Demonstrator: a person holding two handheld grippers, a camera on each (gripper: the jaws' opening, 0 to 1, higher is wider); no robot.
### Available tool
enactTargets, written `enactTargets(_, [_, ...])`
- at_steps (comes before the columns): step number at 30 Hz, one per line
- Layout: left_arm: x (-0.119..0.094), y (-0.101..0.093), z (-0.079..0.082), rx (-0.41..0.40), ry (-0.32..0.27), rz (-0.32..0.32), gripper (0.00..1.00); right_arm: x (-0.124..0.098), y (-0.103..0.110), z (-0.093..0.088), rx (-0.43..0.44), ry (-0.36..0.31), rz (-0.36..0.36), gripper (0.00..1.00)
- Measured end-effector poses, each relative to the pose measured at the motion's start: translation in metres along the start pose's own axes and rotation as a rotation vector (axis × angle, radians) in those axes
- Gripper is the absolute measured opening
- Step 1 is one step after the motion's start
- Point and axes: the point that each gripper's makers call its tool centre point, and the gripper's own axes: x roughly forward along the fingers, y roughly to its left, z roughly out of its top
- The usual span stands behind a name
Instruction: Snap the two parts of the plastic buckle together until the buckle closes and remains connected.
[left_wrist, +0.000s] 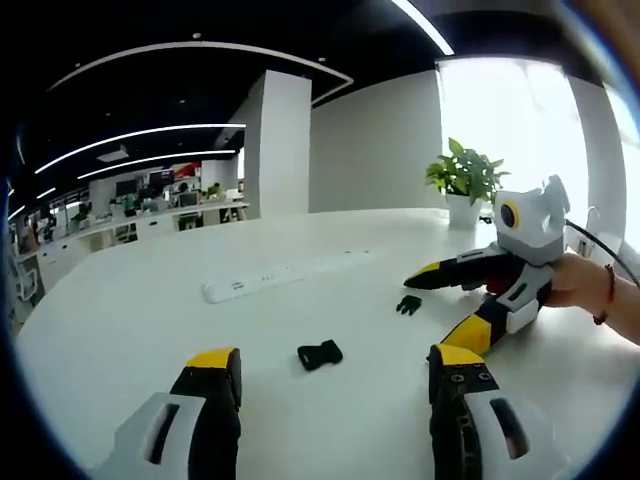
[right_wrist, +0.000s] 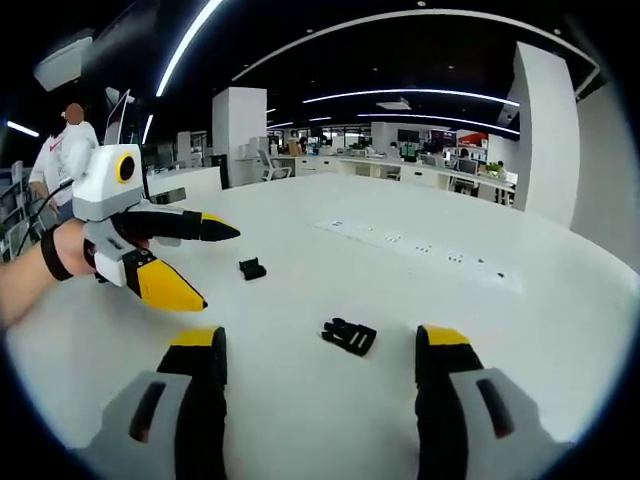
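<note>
Jaws stand apart and empty on both tools: the left gripper (left_wrist: 335, 375) frames the small black plastic socket half of the buckle (left_wrist: 320, 354), which lies flat on the white round surface (left_wrist: 150, 320) just ahead of its yellow tips, and the right gripper (right_wrist: 320, 355) likewise frames the small black pronged half of the buckle (right_wrist: 349, 336) in its own view. The two halves lie well apart from each other, neither touched nor lifted; in the left gripper view the pronged half sits near the tips of the other tool. A long white power strip (left_wrist: 285, 275) lies further back on the surface. By my reading, nothing of the task is done yet: each half must be gripped, the two aligned, and pressed until they latch.
</note>
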Motion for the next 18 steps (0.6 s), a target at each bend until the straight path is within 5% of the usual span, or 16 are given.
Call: enactTargets(18, [0.001, -0.008, 0.0, 0.0, -0.008, -0.046, 0.61, -0.001, 0.012, -0.001, -0.02, -0.006, 0.058, 0.65])
